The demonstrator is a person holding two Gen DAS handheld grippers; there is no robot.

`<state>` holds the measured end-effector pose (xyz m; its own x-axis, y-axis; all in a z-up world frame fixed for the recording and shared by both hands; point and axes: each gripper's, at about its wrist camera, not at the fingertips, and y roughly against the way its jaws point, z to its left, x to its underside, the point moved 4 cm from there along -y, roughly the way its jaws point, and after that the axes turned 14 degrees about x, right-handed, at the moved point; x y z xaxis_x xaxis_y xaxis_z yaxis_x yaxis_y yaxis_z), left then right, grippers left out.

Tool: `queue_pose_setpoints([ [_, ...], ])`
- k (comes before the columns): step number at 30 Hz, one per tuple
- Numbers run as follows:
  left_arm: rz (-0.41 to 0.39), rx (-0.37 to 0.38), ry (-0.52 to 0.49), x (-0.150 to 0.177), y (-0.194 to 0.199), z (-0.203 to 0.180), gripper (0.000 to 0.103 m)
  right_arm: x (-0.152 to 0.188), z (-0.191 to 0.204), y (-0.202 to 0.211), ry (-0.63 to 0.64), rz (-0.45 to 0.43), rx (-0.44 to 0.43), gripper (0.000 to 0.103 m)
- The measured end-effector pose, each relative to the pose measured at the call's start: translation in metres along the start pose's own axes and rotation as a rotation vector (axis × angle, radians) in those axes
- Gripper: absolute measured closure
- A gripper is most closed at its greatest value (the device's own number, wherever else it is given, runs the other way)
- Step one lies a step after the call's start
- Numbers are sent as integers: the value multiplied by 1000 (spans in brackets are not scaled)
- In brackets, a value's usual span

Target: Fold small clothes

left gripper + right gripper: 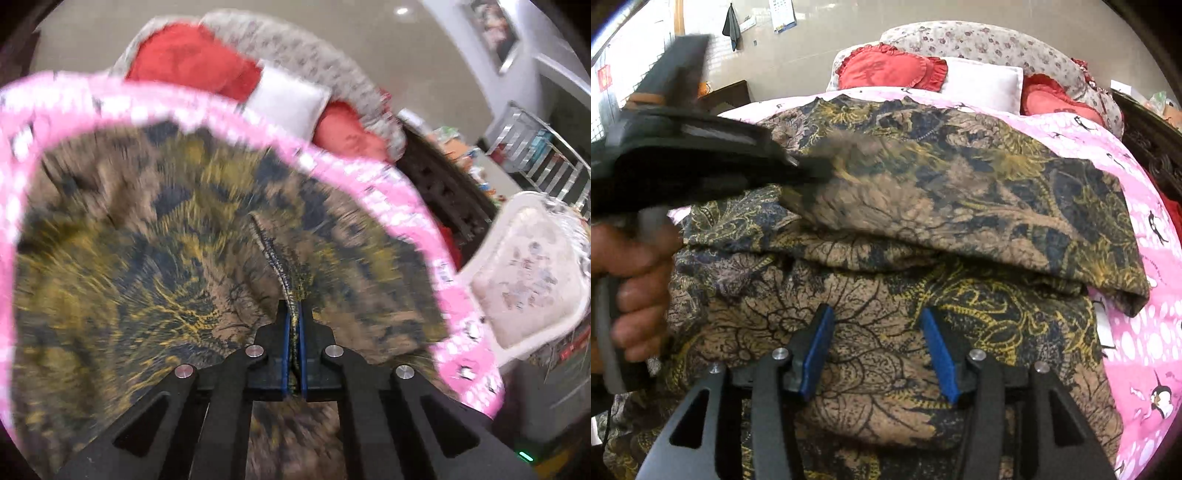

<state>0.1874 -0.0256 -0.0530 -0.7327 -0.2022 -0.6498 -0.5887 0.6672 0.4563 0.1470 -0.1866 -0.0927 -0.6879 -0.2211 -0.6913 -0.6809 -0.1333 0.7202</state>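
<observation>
A brown, yellow and dark blue patterned garment (942, 192) lies on a pink bedspread (1145, 332), with its far part folded over the near part. My left gripper (294, 314) is shut on an edge of the garment (147, 258); the view is motion-blurred. It also shows in the right wrist view (798, 166), held by a hand at the left, pinching the folded layer. My right gripper (877, 325) is open, its blue pads apart just above the near part of the garment, holding nothing.
Red heart-shaped pillows (890, 70), a white pillow (982, 81) and a floral cushion (979, 40) lie at the head of the bed. A dark carved bed frame (1152, 147) runs along the right. A white chair with a floral seat (524, 273) stands beside the bed.
</observation>
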Motion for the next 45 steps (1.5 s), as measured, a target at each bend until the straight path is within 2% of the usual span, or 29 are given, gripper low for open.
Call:
queue_pose_setpoints([
  [4,-53,-37,-81,-14,56,-4,103,-3,0,-4,6,0,8,50],
  [7,-61,-151,-77,-14,88,29,103,-1,0,-4,5,1,8,50],
  [11,-38,-262,9,-1,94,80,103,-1,0,-4,4,1,8,49],
  [14,12,-307,58,16,83,106,103,-1,0,-4,1,4,4,49],
  [18,6,-325,82,23,83,107,103,-1,-1,-7,-5,14,-5,45],
  [21,-57,-388,78,18,100,103,100,-2,0,-9,-8,36,-35,35],
  [23,-140,-449,88,11,119,96,99,-3,-3,-7,-32,60,-82,35],
  [25,-240,-469,107,1,132,87,98,-7,-11,0,-90,108,-166,39],
  [26,-265,-460,110,-4,134,84,97,-14,-18,6,-121,108,-206,51],
  [27,-250,-408,116,-9,126,81,97,-26,-30,16,-160,51,-195,59],
  [29,-152,-317,98,-13,93,74,97,-48,-53,27,-208,-51,-115,59],
  [30,-107,-314,78,-12,78,74,97,-61,-67,26,-223,-94,-63,61],
  [32,-22,-369,34,-7,49,79,97,-70,-79,7,-211,-65,4,66],
  [34,66,-445,23,9,24,96,99,-62,-90,-37,-164,80,81,67],
  [35,54,-445,-4,16,20,100,99,-53,-92,-55,-148,161,82,68],
  [36,16,-443,-51,22,21,97,99,-54,-97,-53,-169,124,45,68],
  [38,6,-446,-53,23,23,96,99,-63,-99,-50,-173,156,40,70],
  [40,10,-452,-53,23,21,95,99,-84,-103,-31,-208,37,58,71],
  [41,11,-457,-57,24,21,94,99,-98,-102,-22,-234,-32,31,71],
  [42,11,-457,-57,24,21,92,99,-108,-99,-21,-240,-64,13,71],
  [44,8,-447,-49,25,17,88,99,-123,-90,-37,-216,-79,14,71],
  [45,5,-439,-43,25,16,88,99,-122,-87,-53,-196,-49,22,71],
])
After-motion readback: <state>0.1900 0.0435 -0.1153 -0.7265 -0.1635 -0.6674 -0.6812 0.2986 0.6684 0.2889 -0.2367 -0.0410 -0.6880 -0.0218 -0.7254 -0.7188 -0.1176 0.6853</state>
